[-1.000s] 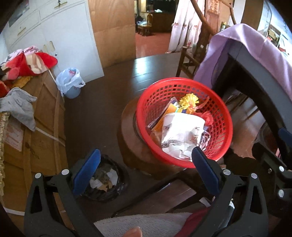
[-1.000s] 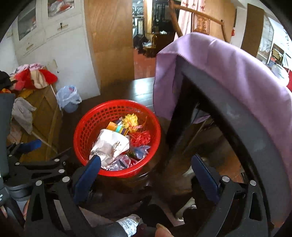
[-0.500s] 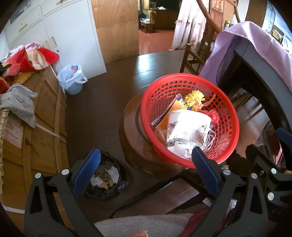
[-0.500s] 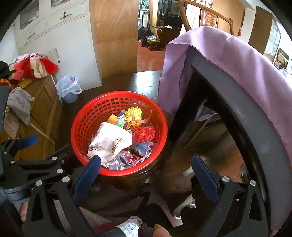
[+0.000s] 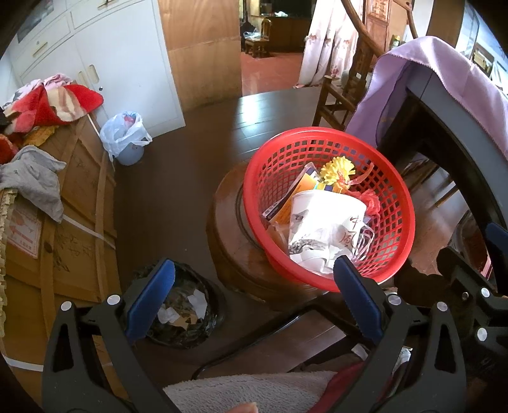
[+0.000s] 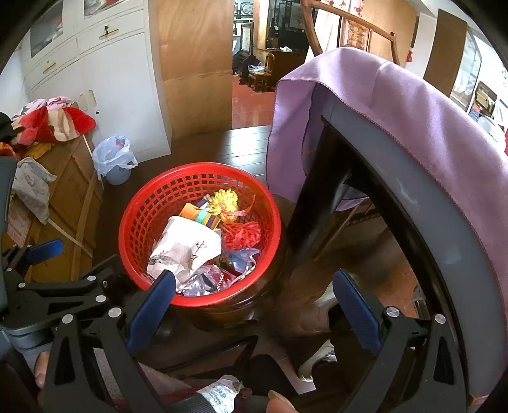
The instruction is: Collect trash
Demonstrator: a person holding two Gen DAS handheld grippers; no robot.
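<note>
both jaws spread, red basket (image 6: 203, 235) holding crumpled paper cup (image 6: 185, 251) and wrappers, black bin (image 5: 181, 313) with scraps

I see dark wood plank flooring (image 5: 190, 178) with a glare patch near a doorway (image 5: 270, 28) opening onto red floor. White cabinets (image 5: 95, 57) line the left wall beside a brown panel (image 5: 203, 50). Strapped wooden crates (image 5: 73, 206) carry heaped clothes (image 5: 47, 104). A purple cloth (image 6: 397, 120) drapes a dark table. A floral curtain (image 5: 330, 41) hangs behind a wooden chair (image 5: 336, 95).
</note>
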